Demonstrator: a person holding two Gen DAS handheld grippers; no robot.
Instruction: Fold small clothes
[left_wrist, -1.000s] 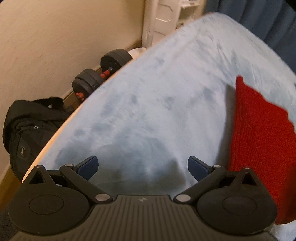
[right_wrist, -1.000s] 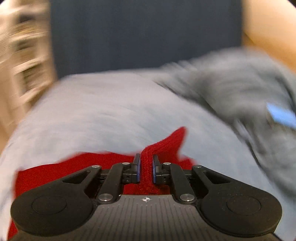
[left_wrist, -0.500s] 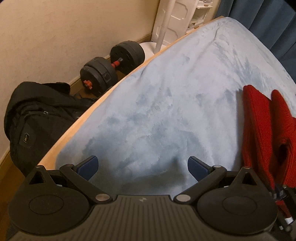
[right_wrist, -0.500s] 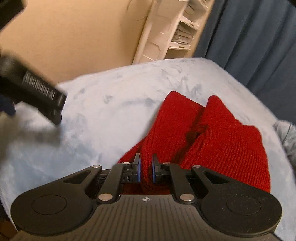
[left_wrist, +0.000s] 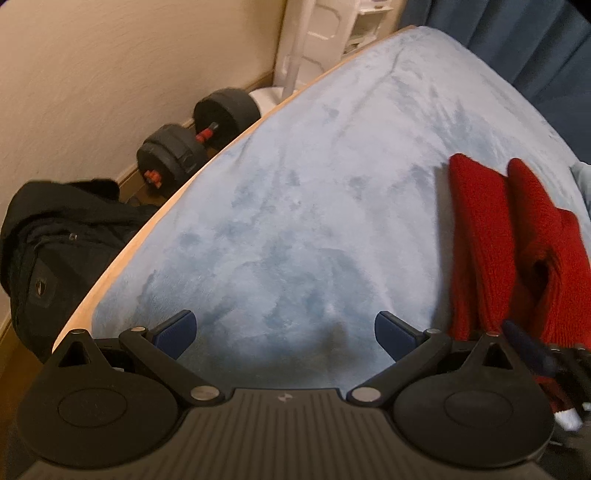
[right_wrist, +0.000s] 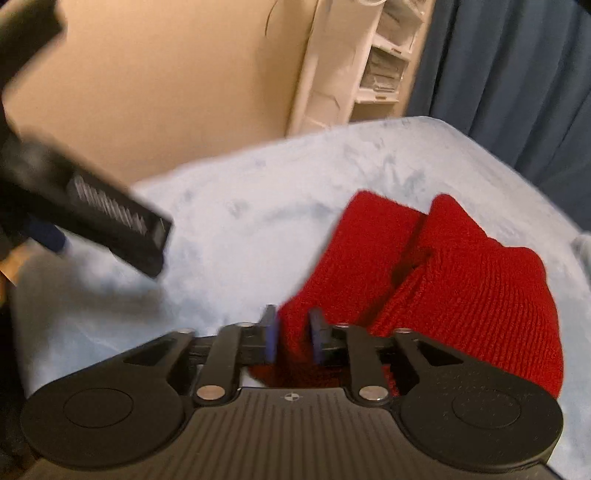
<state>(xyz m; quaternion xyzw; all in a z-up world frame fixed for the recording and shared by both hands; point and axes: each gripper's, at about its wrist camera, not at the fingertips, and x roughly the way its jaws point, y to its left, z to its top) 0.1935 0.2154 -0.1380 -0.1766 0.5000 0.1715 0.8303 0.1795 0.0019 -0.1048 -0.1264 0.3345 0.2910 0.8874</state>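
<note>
Presently the red knit garment (right_wrist: 443, 280) lies doubled on the blue bed (left_wrist: 314, 184), near its right side. The right gripper (right_wrist: 293, 334) has just been parting its fingers, a fold of knit between them, apparently releasing. The left gripper (left_wrist: 284, 332) hovers beside it, fingers wide, empty. Judged: fold laid; next, withdraw cleanly without dragging the cloth.

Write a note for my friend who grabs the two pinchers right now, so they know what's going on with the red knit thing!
Left gripper: open, empty, over bare blue blanket.
Right gripper: jaws have just been opening, letting go of the red knit; a fold of it sits between the pads.
The red knit lies doubled over on the blanket, right of the left gripper.
Done: one fold laid down.
Left: pull the right gripper clear, tidy the edges, probably fold once more.
</note>
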